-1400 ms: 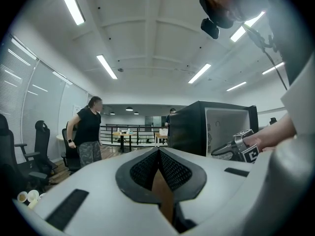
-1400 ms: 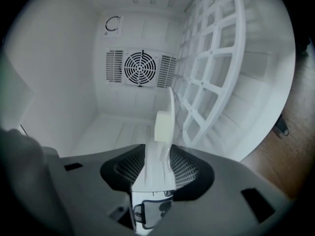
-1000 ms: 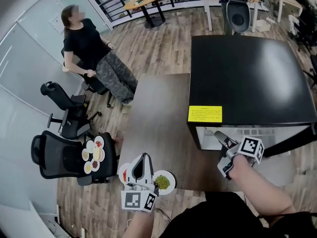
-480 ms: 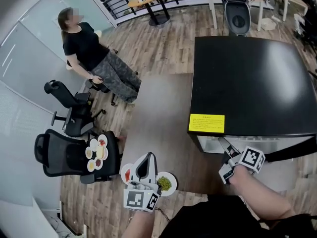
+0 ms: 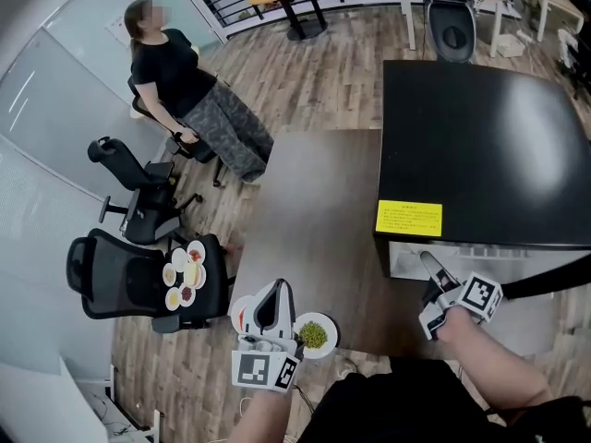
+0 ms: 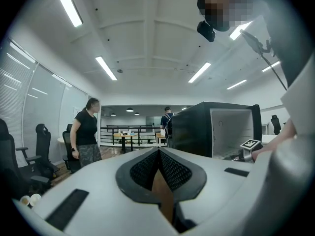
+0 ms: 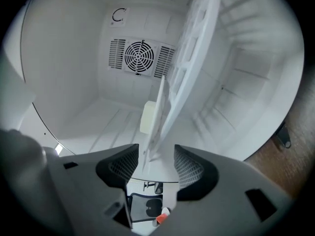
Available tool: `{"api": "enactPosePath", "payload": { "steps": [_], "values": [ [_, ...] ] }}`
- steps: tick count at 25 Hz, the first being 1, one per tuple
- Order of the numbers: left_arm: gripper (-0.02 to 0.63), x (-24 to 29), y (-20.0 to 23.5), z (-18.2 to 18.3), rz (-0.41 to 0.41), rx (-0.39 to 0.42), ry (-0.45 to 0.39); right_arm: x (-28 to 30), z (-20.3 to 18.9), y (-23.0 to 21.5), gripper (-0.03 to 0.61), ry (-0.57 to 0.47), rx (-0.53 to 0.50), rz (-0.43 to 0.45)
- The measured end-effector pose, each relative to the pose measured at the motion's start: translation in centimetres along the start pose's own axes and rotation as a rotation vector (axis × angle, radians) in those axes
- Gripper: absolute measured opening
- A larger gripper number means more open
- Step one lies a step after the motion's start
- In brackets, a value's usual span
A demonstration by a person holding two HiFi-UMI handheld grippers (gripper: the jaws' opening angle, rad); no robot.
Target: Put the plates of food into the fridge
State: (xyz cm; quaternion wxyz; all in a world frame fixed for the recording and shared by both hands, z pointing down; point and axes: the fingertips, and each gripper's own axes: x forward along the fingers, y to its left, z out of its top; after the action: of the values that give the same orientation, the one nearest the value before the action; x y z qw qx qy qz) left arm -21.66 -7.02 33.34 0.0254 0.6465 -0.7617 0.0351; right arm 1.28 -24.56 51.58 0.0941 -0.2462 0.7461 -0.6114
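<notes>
A white plate of green food (image 5: 315, 333) and a plate with red food (image 5: 237, 317) sit at the near edge of a brown table (image 5: 305, 210). My left gripper (image 5: 275, 288) hovers over them, and in the left gripper view this gripper (image 6: 158, 154) has its pads pressed together with nothing clearly between them. The black fridge (image 5: 489, 146) stands on the right with its door open. My right gripper (image 5: 430, 259) reaches into the opening. Its jaws (image 7: 156, 156) are open on either side of the edge of a white wire shelf (image 7: 192, 68), without gripping it.
A black office chair (image 5: 120, 280) at the left carries several small dishes (image 5: 185, 273). A person in black (image 5: 175, 77) stands by another chair (image 5: 138, 183). The fridge bears a yellow label (image 5: 409, 218), and a fan grille (image 7: 139, 56) shows inside.
The right gripper has pushed slightly further into the fridge opening. The left gripper stays over the two plates. The head view has shifted a little to the left.
</notes>
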Motion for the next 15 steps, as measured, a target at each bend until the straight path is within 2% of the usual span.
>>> {"api": "enactPosePath", "payload": {
  "steps": [5, 15],
  "values": [
    [0.006, -2.9, 3.0, -0.7, 0.017, -0.017, 0.0, -0.7, -1.9, 0.6, 0.225, -0.028, -0.023, -0.009],
    [0.006, -9.1, 9.0, -0.3, 0.027, -0.015, -0.022, -0.5, -11.8, 2.0, 0.225, 0.036, -0.018, -0.045]
  ]
}}
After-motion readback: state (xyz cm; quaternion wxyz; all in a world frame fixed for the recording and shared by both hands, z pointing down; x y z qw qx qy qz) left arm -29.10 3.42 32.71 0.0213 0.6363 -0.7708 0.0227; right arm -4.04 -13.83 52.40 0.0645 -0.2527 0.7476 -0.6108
